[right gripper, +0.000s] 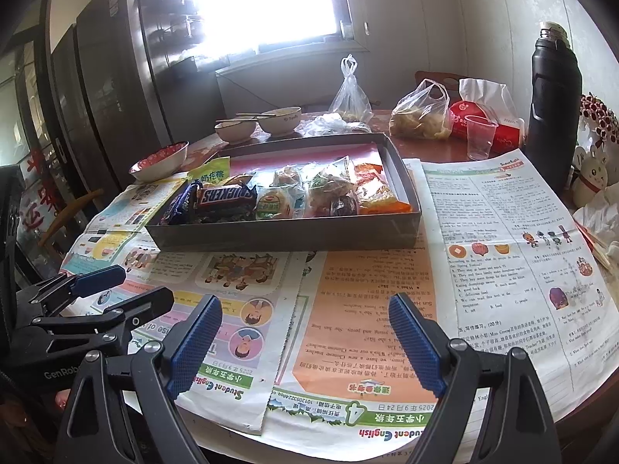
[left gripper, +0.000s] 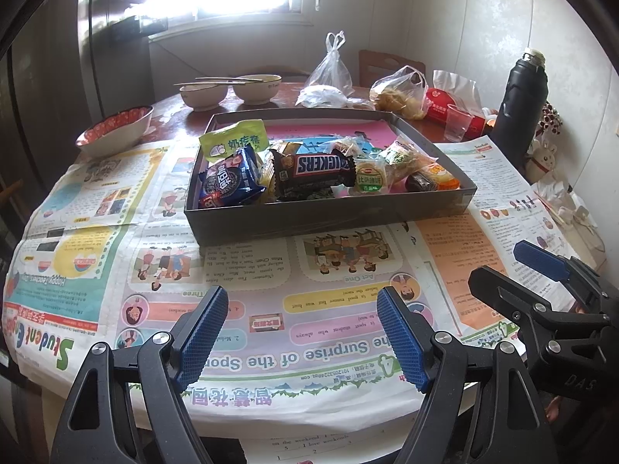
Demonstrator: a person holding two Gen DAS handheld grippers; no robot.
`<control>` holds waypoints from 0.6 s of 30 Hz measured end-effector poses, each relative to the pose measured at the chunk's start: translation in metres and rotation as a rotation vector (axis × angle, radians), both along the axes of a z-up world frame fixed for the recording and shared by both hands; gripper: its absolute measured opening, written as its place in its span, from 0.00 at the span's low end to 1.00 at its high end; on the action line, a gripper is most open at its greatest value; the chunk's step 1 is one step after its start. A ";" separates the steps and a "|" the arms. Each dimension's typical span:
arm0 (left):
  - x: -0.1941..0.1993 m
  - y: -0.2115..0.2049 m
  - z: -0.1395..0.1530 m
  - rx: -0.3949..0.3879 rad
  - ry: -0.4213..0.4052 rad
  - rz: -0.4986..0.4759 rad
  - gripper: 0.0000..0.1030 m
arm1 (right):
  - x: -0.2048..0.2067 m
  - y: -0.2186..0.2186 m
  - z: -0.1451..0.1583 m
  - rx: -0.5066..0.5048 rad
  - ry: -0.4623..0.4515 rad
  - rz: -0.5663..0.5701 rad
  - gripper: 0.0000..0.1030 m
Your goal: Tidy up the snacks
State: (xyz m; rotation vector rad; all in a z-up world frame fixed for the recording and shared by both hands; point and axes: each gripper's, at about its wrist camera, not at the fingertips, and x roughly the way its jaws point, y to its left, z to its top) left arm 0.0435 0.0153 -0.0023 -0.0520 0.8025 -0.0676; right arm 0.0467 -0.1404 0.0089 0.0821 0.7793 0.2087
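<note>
Left gripper point(left gripper: 301, 334): jaws released, nothing between them, hovering over the newspaper point(left gripper: 247, 309).
Right gripper point(right gripper: 305, 342): jaws released, empty, beside the left one.
Snacks: piled in the dark tray point(left gripper: 329, 218) mid-bench; Snickers bar point(left gripper: 325, 164) on top, blue cookie pack point(left gripper: 228, 181) at its left end.
Far end: two bowls point(left gripper: 228, 92), plastic bags, a black flask point(left gripper: 522, 104); bag contents possibly bread, too blurred.

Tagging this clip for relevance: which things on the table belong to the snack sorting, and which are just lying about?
Part of the job:
- dark box
- Snickers bar
- blue cookie pack
- green pouch
- small wrapped cakes

Just lying about:
- newspapers
- two white bowls
- red-patterned bowl
- plastic bags
- clear cup
- black flask
</note>
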 end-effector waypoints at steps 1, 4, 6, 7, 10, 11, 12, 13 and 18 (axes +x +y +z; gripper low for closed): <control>0.000 0.000 0.000 0.001 0.001 0.000 0.78 | 0.000 0.000 0.000 0.000 0.000 0.000 0.85; 0.000 0.001 0.000 0.001 0.002 0.002 0.78 | 0.000 0.000 0.000 0.002 0.001 -0.001 0.85; 0.000 0.001 0.000 0.001 0.002 0.004 0.78 | 0.000 -0.001 -0.001 0.003 0.002 -0.003 0.85; 0.000 0.001 0.000 0.002 0.002 0.003 0.78 | 0.000 -0.001 -0.001 0.004 0.002 -0.004 0.85; 0.000 0.001 0.000 0.003 0.002 0.002 0.78 | 0.000 -0.001 -0.001 0.004 0.003 -0.005 0.85; 0.000 0.000 0.000 0.002 0.003 0.003 0.78 | 0.000 -0.001 -0.001 0.004 0.004 -0.005 0.85; 0.000 0.000 0.000 0.002 0.003 0.004 0.78 | 0.000 -0.001 -0.001 0.004 0.004 -0.005 0.85; 0.000 0.001 0.000 0.002 0.002 0.004 0.78 | 0.000 -0.001 -0.001 0.005 0.004 -0.007 0.85; 0.000 0.000 0.000 0.002 0.002 0.004 0.78 | 0.000 -0.002 -0.001 0.003 0.005 -0.009 0.85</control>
